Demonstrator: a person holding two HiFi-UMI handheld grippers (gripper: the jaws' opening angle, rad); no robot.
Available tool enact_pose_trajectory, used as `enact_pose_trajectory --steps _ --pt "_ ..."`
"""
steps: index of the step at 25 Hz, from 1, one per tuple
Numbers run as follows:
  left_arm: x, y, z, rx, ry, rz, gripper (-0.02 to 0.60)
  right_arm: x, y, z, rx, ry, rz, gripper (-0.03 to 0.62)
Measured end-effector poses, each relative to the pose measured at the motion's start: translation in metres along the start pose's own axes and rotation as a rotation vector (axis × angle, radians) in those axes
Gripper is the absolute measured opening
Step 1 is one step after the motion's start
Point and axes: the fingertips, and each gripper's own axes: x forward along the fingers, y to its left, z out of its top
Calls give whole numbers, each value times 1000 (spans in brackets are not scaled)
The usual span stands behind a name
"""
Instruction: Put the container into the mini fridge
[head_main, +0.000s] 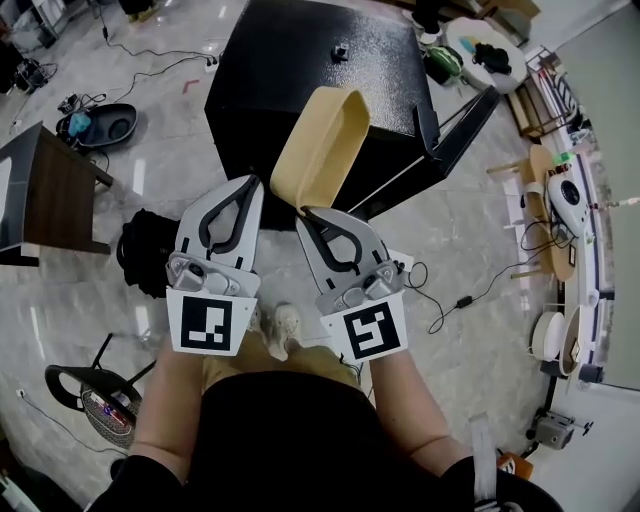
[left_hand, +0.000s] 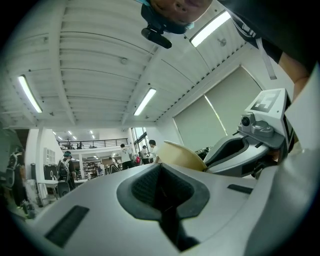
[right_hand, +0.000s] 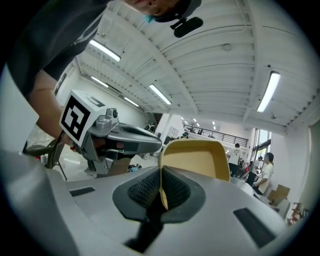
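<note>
A tan, shallow container (head_main: 322, 150) hangs tilted in the air above the black mini fridge (head_main: 300, 70). My right gripper (head_main: 306, 214) is shut on the container's near rim. In the right gripper view the rim (right_hand: 161, 192) sits pinched between the ribbed pads, and the container's bowl (right_hand: 192, 160) rises beyond them. The fridge door (head_main: 462, 125) stands open to the right. My left gripper (head_main: 249, 186) is held beside the right one, shut with nothing in it. The left gripper view looks up at the ceiling, with the container (left_hand: 182, 155) showing past the closed jaws.
A small dark object (head_main: 340, 50) lies on the fridge top. On the floor are a black bag (head_main: 145, 245), a fan (head_main: 100, 400), cables (head_main: 470, 295) and a dark wooden table (head_main: 50, 190) at the left. A round table (head_main: 485, 45) and shelves stand at the right.
</note>
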Motion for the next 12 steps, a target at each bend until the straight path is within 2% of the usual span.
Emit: enact_pose_trajectory --steps 6,12 --pt "-2 5 -7 -10 -9 -5 23 16 23 4 -123 -13 48 40" --pt "-11 16 -15 -10 10 -15 23 27 52 -5 -208 68 119 40"
